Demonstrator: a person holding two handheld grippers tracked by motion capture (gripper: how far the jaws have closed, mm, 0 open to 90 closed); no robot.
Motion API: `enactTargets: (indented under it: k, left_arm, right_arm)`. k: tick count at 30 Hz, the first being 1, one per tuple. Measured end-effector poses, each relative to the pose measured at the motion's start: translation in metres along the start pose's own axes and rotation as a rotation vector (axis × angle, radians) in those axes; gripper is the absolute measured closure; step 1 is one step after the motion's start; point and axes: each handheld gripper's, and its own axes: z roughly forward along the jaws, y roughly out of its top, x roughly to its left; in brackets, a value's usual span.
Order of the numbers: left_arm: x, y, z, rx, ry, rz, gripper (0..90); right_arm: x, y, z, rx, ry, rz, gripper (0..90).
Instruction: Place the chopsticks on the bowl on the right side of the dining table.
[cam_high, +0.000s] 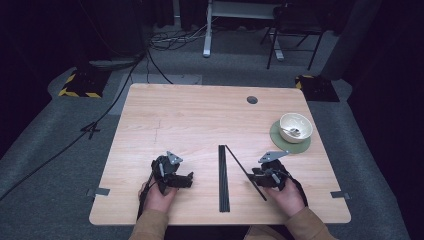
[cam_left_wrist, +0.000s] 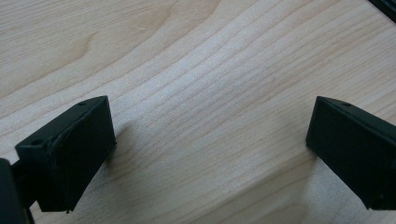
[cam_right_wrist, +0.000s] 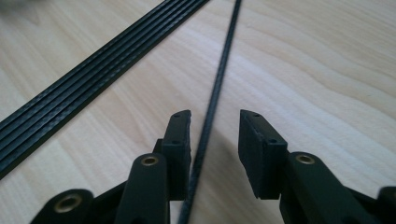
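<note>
The right gripper (cam_right_wrist: 215, 140) straddles one thin black rod (cam_right_wrist: 219, 84) lying slanted on the worktop (cam_high: 190, 120) — jaws apart, not pressing it. The left gripper (cam_left_wrist: 210, 154) rests wide open — nothing between.

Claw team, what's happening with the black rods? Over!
Right claw open, straddling one slanted rod, not pinching. Left claw open over bare table. Other rods bundled beside. Nothing in the way.

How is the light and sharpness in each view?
High view: table evenly lit, the room around it dark. Left gripper view: wood grain sharp, soft shadow beside the left gripper's fingers. Right gripper view: single rod sharp, far top-left corner blurred.
</note>
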Motion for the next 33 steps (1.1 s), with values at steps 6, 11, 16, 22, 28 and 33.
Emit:
enactTargets:
  k: [6,11,16,22,28,33]
  left_arm:
    - [0.0,0.0,0.0,0.0,0.001,0.003,1.6]
    - [0.0,0.0,0.0,0.0,0.0,0.001,1.6]
    - [0.0,0.0,0.0,0.002,-0.001,-0.004,1.6]
    - [-0.001,-0.001,0.0,-0.006,0.002,-0.012,1.6]
    - [-0.002,-0.002,-0.001,-0.006,0.008,-0.008,1.6]
    - [-0.001,-0.001,-0.001,0.002,0.013,-0.011,0.3]
  right_arm:
    - [0.003,-0.001,0.007,0.046,0.002,-0.01,72.9]
    - [0.0,-0.001,0.006,0.054,-0.012,-0.02,76.4]
    - [-0.012,-0.001,0.004,0.064,-0.035,0.004,78.8]
    - [-0.027,-0.002,0.001,0.072,-0.048,0.045,79.3]
    - [-0.027,0.003,0.005,0.071,-0.05,0.019,79.4]
    - [-0.027,0.007,0.009,0.066,-0.045,0.03,85.0]
